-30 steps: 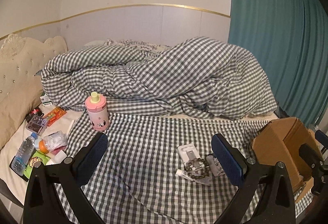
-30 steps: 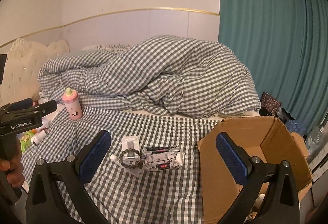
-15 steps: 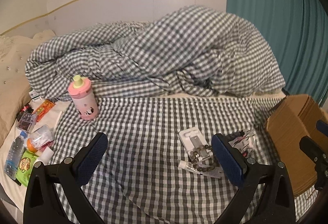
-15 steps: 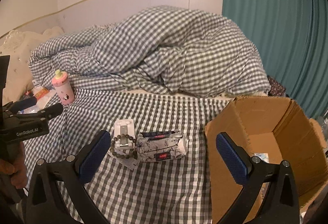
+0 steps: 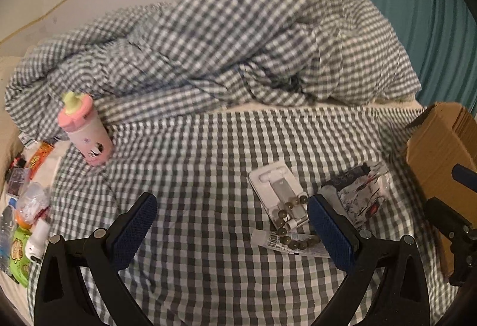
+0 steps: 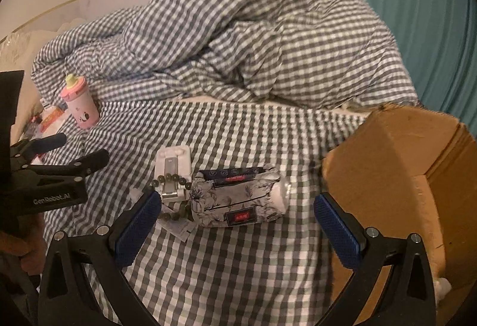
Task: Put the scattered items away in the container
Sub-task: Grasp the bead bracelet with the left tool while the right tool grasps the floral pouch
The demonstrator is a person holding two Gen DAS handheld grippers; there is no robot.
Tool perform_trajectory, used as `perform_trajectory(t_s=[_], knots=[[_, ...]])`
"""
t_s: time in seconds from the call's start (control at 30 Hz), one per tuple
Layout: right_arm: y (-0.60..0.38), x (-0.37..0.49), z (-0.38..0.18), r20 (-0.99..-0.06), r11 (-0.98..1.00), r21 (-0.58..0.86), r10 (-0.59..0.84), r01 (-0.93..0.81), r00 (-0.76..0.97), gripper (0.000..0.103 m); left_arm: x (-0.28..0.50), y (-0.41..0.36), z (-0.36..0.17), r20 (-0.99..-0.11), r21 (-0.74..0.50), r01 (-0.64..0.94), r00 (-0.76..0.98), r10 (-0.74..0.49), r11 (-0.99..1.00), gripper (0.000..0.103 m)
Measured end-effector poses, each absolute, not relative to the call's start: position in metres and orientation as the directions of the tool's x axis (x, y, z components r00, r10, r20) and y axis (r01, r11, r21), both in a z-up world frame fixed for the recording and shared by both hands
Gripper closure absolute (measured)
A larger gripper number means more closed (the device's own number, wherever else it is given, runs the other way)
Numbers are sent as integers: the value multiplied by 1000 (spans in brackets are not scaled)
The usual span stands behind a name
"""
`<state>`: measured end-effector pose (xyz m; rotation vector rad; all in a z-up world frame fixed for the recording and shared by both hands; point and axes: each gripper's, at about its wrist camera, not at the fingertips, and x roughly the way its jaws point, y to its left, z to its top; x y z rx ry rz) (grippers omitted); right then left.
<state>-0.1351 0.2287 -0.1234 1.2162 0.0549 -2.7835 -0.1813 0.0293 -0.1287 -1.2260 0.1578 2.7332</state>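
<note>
Now both tongs — left [image 5: 234, 229], right [image 6: 237, 223] — wide apart, empty, above tissue pack [image 6: 238, 196].

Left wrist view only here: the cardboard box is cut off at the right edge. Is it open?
Observer: Yes. The right wrist view shows the cardboard box open, with its inner wall visible.
Operator: Is the right gripper holding anything?
Observer: No. The right gripper is open, and the patterned tissue pack lies whole on the bed just ahead, between its fingers.
Operator: What shows of the left gripper from there?
Observer: The left gripper is seen from the side, with a hand gripping its handle.
</note>
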Motion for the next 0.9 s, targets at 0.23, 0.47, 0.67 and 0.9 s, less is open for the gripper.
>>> perform_trajectory(t_s=[0.23,0.47,0.67,0.9], knots=[[224,-158,-157,-782,-990,17,-102,142,-616,11,-204,35,-162,-790,40,-202,-607,93,-978,6],[220,-174,-187,-819,-986,31,-117,161,-562,21,-217,47,-190,-824,22,-248,-554,123,-968,16],[222,-182,-201,-832,-986,45,-127,162,-540,30,-220,57,-210,-853,-6,-289,-498,156,-957,33],[221,-188,-208,-837,-986,49,-128,161,-532,30,-221,65,-215,-861,-58,-331,-461,216,-942,53]])
